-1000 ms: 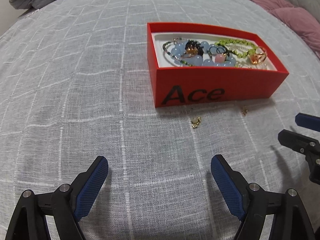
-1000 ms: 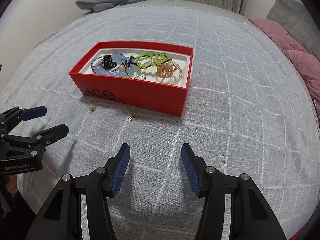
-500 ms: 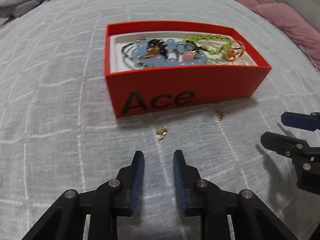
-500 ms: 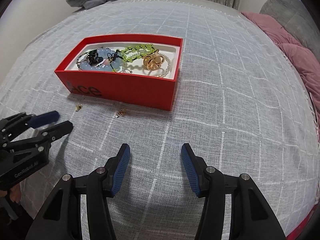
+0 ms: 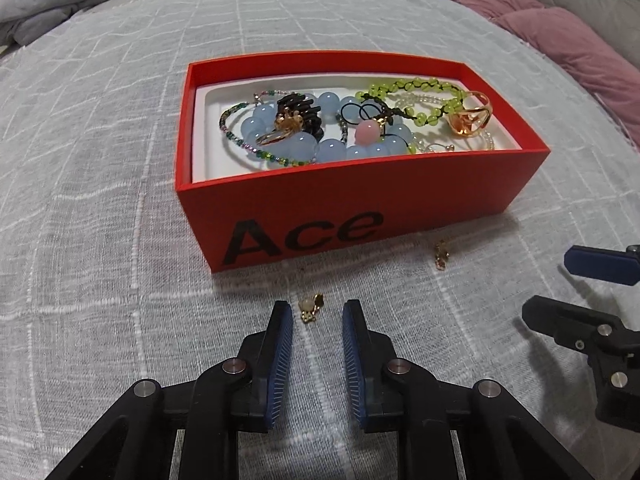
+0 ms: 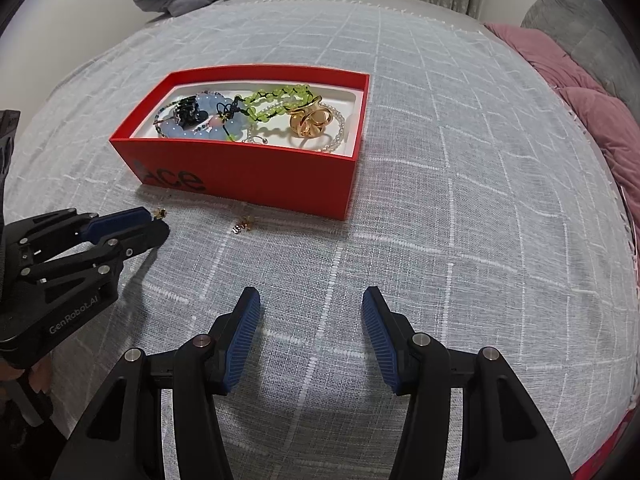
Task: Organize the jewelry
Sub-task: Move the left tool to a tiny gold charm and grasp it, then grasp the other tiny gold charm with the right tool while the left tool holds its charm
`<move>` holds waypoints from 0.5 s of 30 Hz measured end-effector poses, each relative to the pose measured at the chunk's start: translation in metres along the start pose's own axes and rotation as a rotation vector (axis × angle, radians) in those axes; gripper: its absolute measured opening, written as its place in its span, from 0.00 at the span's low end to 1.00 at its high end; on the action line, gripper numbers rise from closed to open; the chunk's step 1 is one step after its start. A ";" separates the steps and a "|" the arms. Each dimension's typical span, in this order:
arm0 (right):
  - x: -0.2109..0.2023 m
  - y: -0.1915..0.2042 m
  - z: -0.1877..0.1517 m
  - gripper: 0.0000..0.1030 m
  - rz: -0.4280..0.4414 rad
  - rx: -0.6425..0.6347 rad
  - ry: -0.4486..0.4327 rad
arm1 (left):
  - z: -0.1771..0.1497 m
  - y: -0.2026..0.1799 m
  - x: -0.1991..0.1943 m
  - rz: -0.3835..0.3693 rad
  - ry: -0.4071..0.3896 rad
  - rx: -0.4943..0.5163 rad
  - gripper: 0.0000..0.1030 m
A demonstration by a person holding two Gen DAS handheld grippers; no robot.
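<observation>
On the grey bedspread (image 5: pixel 100 184), the narrowly parted, empty left claw (image 5: pixel 316 312) flanks a gold earring (image 5: pixel 310 307).

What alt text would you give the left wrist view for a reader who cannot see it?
The left gripper, jaws narrowly open, sits low over a grey checked bedspread with a small gold earring lying between its fingertips. Just beyond stands an open red box marked "Ace", holding bead bracelets and rings; a second gold earring lies to the right, near the right gripper.

Soft even indoor light, faint shadows, sharp focus, fisheye-bent edges.
</observation>
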State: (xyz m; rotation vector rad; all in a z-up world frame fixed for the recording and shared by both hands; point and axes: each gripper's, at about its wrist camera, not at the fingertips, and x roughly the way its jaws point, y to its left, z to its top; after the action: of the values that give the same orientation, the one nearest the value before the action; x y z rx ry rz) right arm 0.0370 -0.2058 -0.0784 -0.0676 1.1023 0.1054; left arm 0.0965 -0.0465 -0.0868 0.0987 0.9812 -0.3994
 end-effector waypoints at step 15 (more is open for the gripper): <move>0.004 0.000 -0.003 0.55 -0.004 0.010 0.003 | 0.000 -0.010 -0.006 0.078 -0.028 0.031 0.02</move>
State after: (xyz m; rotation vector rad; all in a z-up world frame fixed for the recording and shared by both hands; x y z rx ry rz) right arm 0.0361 -0.2061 -0.0838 -0.0608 1.1052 0.0964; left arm 0.0900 -0.0547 -0.0808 0.1581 0.9405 -0.3434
